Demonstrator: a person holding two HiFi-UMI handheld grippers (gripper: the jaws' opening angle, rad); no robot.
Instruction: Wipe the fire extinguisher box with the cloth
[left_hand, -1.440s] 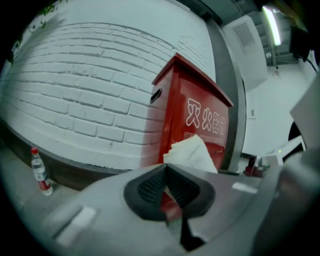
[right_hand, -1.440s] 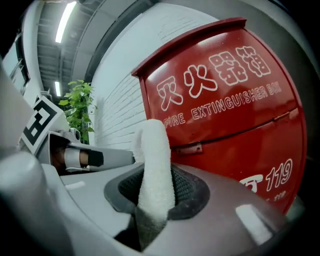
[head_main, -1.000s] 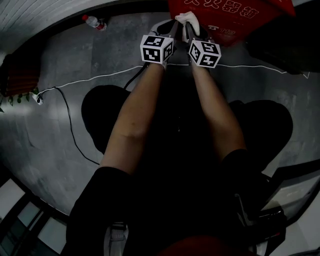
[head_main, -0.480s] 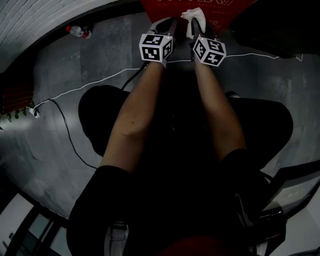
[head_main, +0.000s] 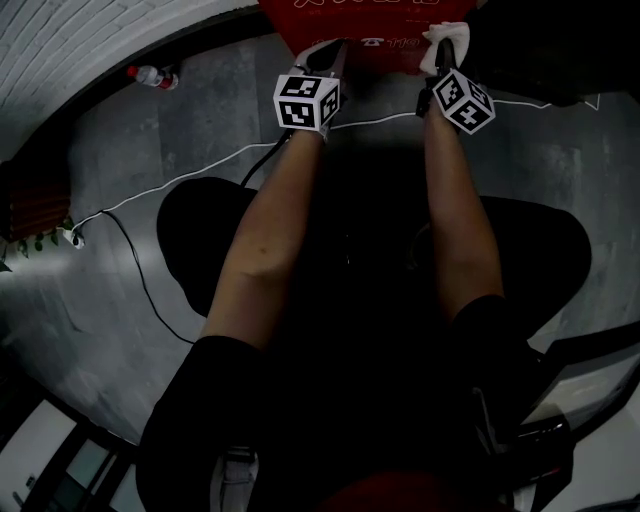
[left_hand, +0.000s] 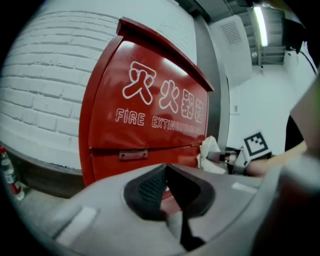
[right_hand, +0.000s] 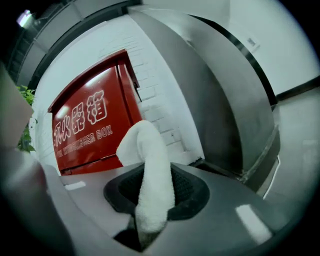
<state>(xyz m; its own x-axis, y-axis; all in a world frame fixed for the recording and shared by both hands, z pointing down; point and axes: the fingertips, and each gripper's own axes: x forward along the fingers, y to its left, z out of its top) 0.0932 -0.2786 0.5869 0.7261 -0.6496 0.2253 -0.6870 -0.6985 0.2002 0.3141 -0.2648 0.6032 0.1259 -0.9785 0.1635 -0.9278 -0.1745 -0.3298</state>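
Observation:
The red fire extinguisher box (head_main: 340, 20) stands against the wall at the top of the head view, and its lettered front (left_hand: 145, 110) fills the left gripper view. My right gripper (head_main: 440, 58) is shut on a white cloth (head_main: 445, 38) at the box's right end. That cloth (right_hand: 147, 155) rises out of the right gripper's jaws (right_hand: 152, 192), with the box (right_hand: 87, 127) to its left. My left gripper (head_main: 333, 55) hovers near the box's lower front; its jaws (left_hand: 172, 192) look shut with nothing between them. The left gripper view also shows the cloth (left_hand: 210, 155) at the box's lower right corner.
A plastic bottle (head_main: 152, 75) lies on the grey floor at the left. A white cable (head_main: 200, 165) runs across the floor below the grippers. White brick wall (left_hand: 45, 90) backs the box. A grey metal panel (right_hand: 220, 90) stands to its right. Leaves (head_main: 20, 245) show far left.
My right gripper has carried the cloth to the right along the box front, away from the left gripper. The left gripper has barely moved.

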